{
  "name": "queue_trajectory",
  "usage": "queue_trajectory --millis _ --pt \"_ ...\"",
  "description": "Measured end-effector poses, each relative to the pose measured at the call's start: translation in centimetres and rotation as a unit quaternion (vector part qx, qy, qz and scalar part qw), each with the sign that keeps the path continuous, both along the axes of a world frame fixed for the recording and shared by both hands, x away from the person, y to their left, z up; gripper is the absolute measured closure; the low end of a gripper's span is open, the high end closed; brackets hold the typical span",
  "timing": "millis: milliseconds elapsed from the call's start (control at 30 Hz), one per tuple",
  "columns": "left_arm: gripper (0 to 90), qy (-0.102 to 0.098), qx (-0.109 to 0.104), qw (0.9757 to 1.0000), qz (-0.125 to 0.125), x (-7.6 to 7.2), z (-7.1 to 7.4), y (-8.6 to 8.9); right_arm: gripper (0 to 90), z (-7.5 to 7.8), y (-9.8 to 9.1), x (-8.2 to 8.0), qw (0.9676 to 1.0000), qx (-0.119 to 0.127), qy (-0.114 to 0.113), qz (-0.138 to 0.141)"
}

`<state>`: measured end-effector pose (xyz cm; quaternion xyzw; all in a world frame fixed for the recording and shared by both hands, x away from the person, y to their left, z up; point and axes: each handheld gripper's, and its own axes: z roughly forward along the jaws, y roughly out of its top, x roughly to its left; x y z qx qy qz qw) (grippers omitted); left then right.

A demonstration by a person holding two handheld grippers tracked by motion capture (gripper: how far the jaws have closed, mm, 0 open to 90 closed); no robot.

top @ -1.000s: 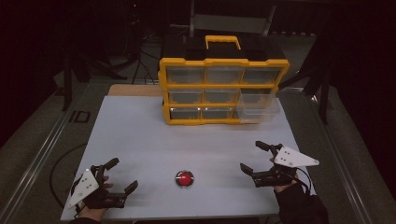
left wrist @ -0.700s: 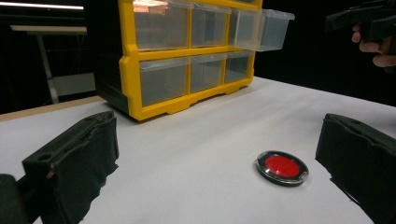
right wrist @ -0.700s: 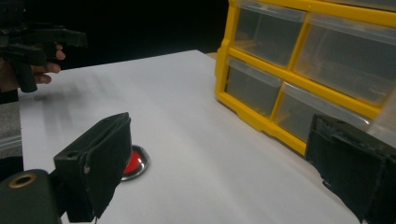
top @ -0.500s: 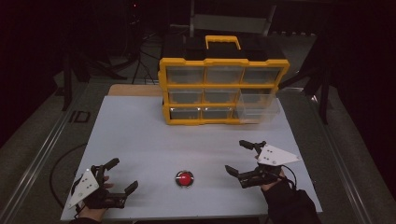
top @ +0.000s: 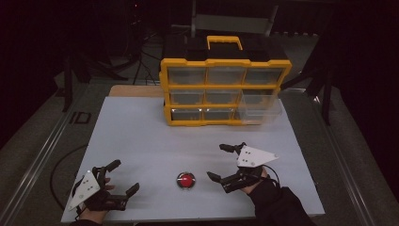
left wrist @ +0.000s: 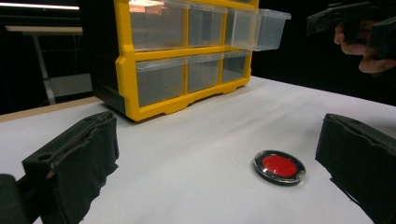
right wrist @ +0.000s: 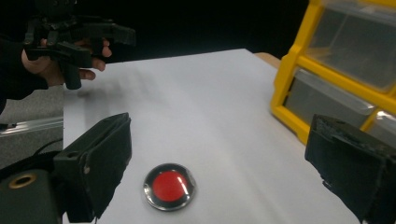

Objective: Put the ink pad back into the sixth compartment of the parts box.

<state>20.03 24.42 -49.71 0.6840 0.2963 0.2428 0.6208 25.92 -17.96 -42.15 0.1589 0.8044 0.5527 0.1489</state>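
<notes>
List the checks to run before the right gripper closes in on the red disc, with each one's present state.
1. right gripper open: ok, jaws stand wide apart in the right gripper view.
2. red disc between the jaws' line: ok, it lies on the table ahead of and between them in that view.
3. Disc free of other things: ok, it lies flat and alone on the white table.
4. left gripper out of the way: ok, open and off to the disc's side.
5. Drawer of the yellow organizer ready: ok, one at the right end is pulled out.
6. Drawer empty: cannot tell.
</notes>
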Motion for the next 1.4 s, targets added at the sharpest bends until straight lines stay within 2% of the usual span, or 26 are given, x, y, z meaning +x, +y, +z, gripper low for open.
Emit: queue_trajectory --millis 300,667,867,1033,1200,1400 --pt "0.1 -0.001 -0.002 1.0000 0.000 0.0 0.0 0.0 7.7 -1.6 2.3 0.2 0.9989 -0.008 0.030 0.035" --pt "0.1 0.001 -0.002 1.0000 -0.003 0.0 -0.1 0.0 8.9 -4.6 5.1 0.2 0.9939 -0.033 0.063 0.084" --pt "0.1 0.000 0.001 1.0000 -0.004 0.0 -0.1 0.0 8.8 -6.0 6.1 0.4 0.9908 -0.059 0.073 0.097" --pt "0.1 0.004 0.001 1.0000 -0.004 0.1 -0.2 -0.1 9.8 -7.0 6.7 1.0 0.9887 -0.087 0.068 0.102" --pt "0.1 0.003 0.000 1.0000 -0.005 0.1 -0.1 -0.1 9.8 -7.9 7.3 1.5 0.9850 -0.115 0.070 0.107" --pt "0.1 0.002 -0.001 1.0000 -0.005 0.1 -0.1 -0.1 11.8 -8.8 7.8 2.2 0.9814 -0.138 0.075 0.110"
